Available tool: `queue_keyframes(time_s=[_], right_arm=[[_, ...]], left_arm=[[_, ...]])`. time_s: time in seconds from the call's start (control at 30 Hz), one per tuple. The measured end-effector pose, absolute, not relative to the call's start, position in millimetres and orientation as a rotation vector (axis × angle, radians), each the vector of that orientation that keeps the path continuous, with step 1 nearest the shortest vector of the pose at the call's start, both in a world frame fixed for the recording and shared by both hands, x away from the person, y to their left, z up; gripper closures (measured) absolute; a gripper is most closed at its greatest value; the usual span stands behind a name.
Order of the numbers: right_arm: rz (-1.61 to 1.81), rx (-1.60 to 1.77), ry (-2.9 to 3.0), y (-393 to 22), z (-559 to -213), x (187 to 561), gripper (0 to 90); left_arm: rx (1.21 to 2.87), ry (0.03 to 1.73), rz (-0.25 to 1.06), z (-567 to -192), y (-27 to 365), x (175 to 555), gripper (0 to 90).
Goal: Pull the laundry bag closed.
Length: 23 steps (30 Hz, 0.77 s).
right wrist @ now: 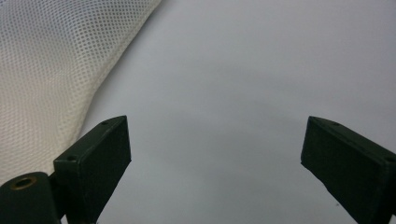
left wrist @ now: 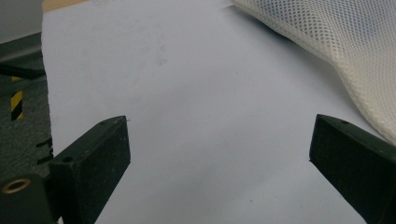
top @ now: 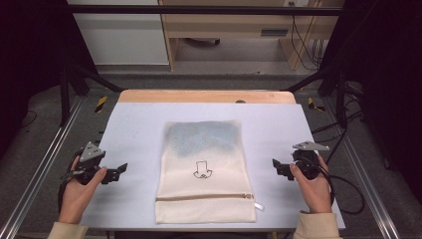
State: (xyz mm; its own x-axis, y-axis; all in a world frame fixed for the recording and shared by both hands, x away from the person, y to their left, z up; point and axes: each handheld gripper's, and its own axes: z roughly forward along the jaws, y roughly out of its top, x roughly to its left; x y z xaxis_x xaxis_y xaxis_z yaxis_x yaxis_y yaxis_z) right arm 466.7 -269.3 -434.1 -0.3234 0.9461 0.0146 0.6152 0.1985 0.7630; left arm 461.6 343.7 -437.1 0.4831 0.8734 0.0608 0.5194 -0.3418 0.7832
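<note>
A cream mesh laundry bag (top: 204,169) lies flat in the middle of the white table (top: 139,119), zipper near its front end, a small black drawing on it, something bluish inside at the far end. My left gripper (top: 120,171) rests on the table left of the bag, jaws open and empty; the bag's mesh edge (left wrist: 345,51) shows at upper right in the left gripper view. My right gripper (top: 276,167) rests right of the bag, jaws wide apart with nothing between them; the mesh (right wrist: 51,79) lies to the left in the right gripper view.
A wooden strip (top: 204,96) runs along the table's far edge. Metal rails (top: 45,164) flank the table on both sides. Cables (top: 348,194) trail off the right side. Shelving and wires stand beyond the table.
</note>
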Motion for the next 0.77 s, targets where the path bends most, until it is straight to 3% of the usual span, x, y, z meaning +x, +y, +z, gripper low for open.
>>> queue_keyframes(time_s=[0.77], right_arm=[[0.952,1.478,1.985,-285,-478,448,9.1]], left_arm=[[2.058,1.178,0.604,-461,346,457,4.8]])
